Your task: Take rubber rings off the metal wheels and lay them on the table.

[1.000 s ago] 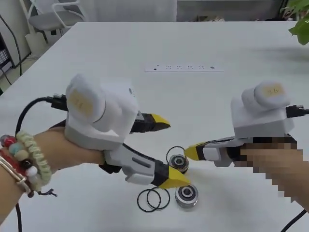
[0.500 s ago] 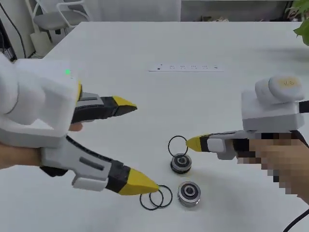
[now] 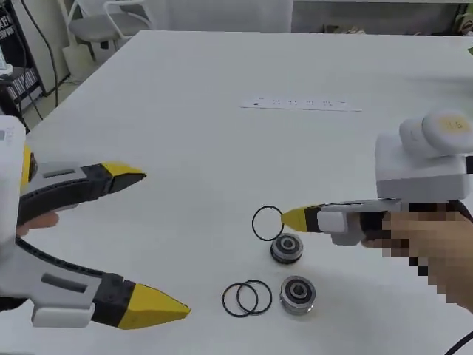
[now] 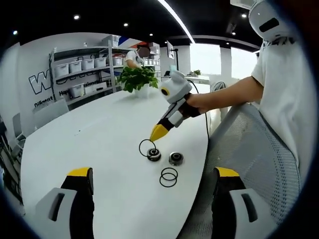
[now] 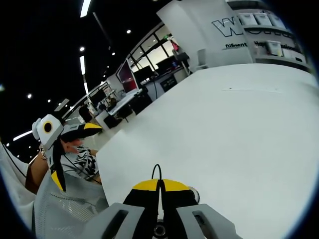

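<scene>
Rubber ring (image 3: 253,223), black, one: pinched between the closed yellow tips of the right gripper (image 3: 287,219) and held upright just above the white table (image 3: 207,140), hard by the upper metal wheel (image 3: 286,248); whether ring and wheel touch cannot be told. In the right gripper view the same ring rises as a thin arc from between the shut jaws. Lower metal wheel (image 3: 298,293), one: lying flat on the table, near the upper wheel on the person's side, apart from it. Loose rings (image 3: 239,297), two: flat on the table, overlapping each other, just beside the lower metal wheel on its left. Left gripper (image 3: 144,242): jaws spread wide and holding nothing, well off to the left of the wheels and rings. Power strip (image 3: 301,104), white, one: flat on the table, well beyond the wheels. Shelving (image 4: 65,79), left gripper view, far wall: carries rows of pale storage boxes (image 4: 76,65); their contents cannot be made out. Plant (image 4: 137,78), one: leafy, standing at the far end of the table. Mesh chair (image 4: 249,149), pale: at the table's edge beside the person.
</scene>
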`<state>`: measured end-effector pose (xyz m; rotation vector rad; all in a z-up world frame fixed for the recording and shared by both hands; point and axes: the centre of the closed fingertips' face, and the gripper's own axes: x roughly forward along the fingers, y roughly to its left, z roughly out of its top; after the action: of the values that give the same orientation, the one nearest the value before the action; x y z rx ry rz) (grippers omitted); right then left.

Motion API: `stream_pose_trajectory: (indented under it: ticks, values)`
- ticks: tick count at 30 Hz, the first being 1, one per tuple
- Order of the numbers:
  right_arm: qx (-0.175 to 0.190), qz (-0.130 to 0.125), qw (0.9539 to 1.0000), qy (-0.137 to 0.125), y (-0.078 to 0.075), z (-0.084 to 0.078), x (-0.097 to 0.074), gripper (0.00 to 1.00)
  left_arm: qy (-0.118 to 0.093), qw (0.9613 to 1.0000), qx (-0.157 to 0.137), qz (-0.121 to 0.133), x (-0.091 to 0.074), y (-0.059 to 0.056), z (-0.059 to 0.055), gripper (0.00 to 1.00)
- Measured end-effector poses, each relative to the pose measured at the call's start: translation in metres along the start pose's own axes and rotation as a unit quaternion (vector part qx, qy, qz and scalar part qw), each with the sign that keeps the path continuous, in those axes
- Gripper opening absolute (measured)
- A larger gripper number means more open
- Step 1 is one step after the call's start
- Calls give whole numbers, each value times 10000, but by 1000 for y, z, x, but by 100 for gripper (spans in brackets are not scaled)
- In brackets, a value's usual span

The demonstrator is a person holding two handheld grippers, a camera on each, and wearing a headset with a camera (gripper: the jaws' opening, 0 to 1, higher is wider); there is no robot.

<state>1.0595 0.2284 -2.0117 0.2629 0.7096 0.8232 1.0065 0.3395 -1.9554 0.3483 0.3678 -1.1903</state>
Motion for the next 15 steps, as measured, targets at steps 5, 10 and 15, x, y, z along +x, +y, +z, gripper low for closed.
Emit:
stream_pose_trajectory:
  ticks: [5, 10, 15]
  values:
    - [40, 178, 9998, -4, 10, 0, 3, 0, -13, 9998, -189, 110, 0, -3, -9, 99]
    - [52, 333, 9994, 77, 20, -4, 8, 0, 121, 9994, -314, 53, 2, -14, -23, 99]
    - [-5, 420, 9988, 258, 27, -13, 15, 0, 177, 9988, -458, 43, 2, -21, -33, 99]
